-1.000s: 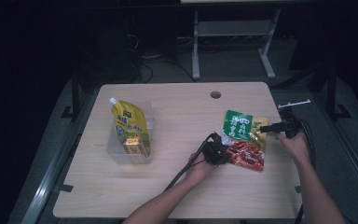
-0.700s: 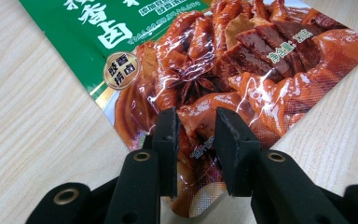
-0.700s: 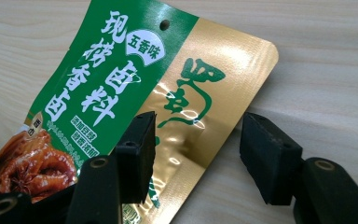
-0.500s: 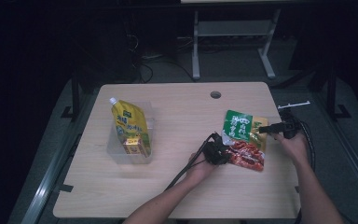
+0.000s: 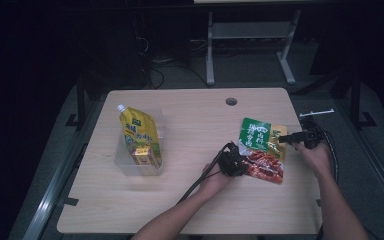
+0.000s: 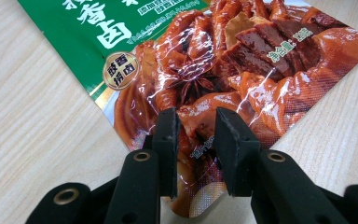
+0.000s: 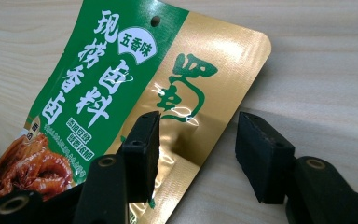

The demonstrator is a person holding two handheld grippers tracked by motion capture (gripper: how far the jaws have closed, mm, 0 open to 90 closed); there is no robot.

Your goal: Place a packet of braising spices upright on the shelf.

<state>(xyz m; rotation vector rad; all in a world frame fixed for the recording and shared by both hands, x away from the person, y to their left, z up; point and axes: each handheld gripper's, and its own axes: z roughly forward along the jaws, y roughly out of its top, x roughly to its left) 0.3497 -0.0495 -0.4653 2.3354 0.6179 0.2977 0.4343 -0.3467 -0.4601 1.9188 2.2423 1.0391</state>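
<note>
A flat food pouch (image 5: 262, 150), green and gold at the top and red at the bottom, lies on the right half of the table. My left gripper (image 5: 240, 165) sits at its lower left corner. In the left gripper view the jaws (image 6: 196, 135) pinch a wrinkled ridge of the red pouch (image 6: 205, 60) near its bottom edge. My right gripper (image 5: 280, 140) comes in from the right at the gold upper corner. Its jaws (image 7: 196, 135) have just been closing and stand apart, one pad over the gold pouch (image 7: 121, 79), the other over bare wood, with the pouch's edge between them.
A clear plastic bin (image 5: 155, 167) stands on the left half of the table with a yellow spouted pouch (image 5: 139, 132) and a small box in it. A cable hole (image 5: 231, 101) is near the far edge. A metal stand (image 5: 250, 45) is on the floor behind.
</note>
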